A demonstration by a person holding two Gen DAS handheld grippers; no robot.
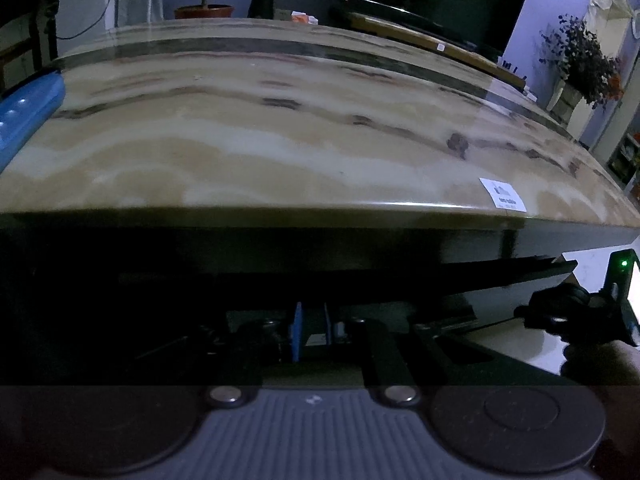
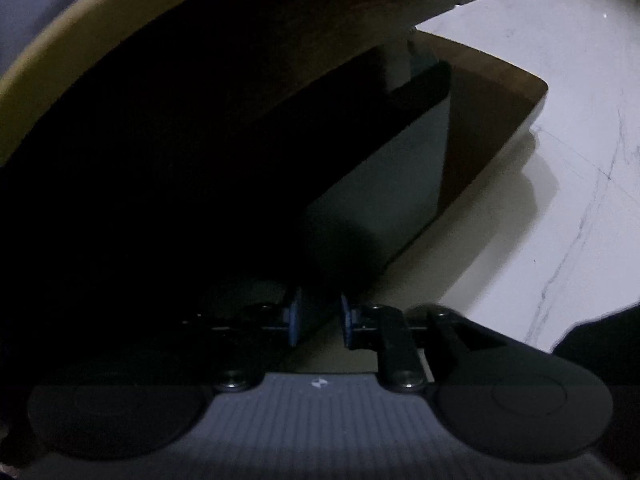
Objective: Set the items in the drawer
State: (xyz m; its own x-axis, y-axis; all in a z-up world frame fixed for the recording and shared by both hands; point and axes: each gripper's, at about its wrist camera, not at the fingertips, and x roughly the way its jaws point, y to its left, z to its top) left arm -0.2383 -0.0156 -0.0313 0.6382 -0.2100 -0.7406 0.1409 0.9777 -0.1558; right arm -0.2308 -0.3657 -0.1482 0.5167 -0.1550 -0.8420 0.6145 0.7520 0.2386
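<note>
We keep the left hand-held gripper point(image 1: 311, 332) pressed together below the marbled surface point(image 1: 280, 140), apparently on the drawer point(image 2: 400, 168) front. Ahead of the right hand-held gripper point(image 2: 318, 322), jaws apart and empty, the drawer gapes; withdraw slowly, clearing its edge.

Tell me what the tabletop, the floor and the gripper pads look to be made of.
Tabletop: probably polished stone such as onyx or marble, or a print of it; wavy cream and brown bands, glossy edge highlight.
Floor: likely glazed tile or marble; white, thin grey veins, faint sheen.
Pads of the left gripper: seemingly matte blue rubber or soft plastic; the dim light leaves it open.
</note>
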